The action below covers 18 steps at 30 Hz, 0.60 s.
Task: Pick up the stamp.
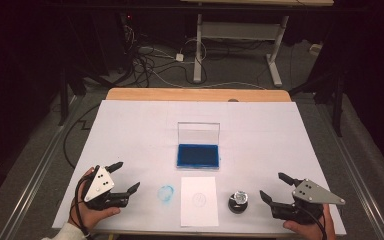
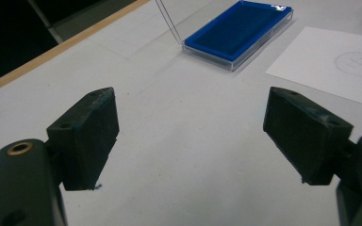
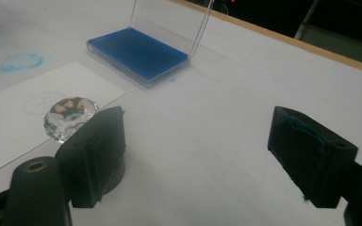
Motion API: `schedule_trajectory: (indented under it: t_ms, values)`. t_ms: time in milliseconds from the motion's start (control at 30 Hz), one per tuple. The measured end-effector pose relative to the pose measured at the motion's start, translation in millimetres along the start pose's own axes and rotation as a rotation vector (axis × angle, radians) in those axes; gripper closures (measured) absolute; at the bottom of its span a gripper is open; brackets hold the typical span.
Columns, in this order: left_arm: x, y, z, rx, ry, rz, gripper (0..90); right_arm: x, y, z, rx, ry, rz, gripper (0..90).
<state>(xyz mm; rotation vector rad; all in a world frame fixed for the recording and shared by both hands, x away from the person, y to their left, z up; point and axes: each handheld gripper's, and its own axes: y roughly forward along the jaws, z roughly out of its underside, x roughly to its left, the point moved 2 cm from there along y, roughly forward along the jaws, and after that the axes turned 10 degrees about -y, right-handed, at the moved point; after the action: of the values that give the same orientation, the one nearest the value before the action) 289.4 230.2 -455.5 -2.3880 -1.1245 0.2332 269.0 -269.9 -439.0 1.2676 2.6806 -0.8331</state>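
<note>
Right gripper (image 1: 276,187): nearest the viewer at the tabletop's near edge, it hovered with jaws spread wide and nothing between them.
Left gripper (image 1: 128,176): at the near left, jaws likewise wide apart and empty.
Stamp (image 1: 238,201): a round stamp with a faceted clear knob stood upright just beside the right gripper, between it and the paper (image 1: 198,200).
Ink pad (image 1: 198,155): blue, lid raised, just beyond the paper at mid-tabletop (image 1: 130,130).
Smudge (image 1: 166,193): a blue ring left of the paper.
Advice: the right jaws probably needed to close squarely on the knob, keeping the stamp upright before inking.
</note>
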Motion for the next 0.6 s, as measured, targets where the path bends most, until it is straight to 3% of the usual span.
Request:
schedule_trajectory:
  t_ms: [167, 600]
  values:
    - [-1.7, 5.1, 1.8, 0.029, 0.011, 0.009, 18.2, -1.2, -0.3, 0.0, 0.012, 0.009, -0.008, 20.4]
    - [-4.2, 6.4, 2.5, 0.046, 0.025, 0.028, 18.7, 2.5, -0.3, -4.8, 0.040, -0.009, -0.043, 21.1]
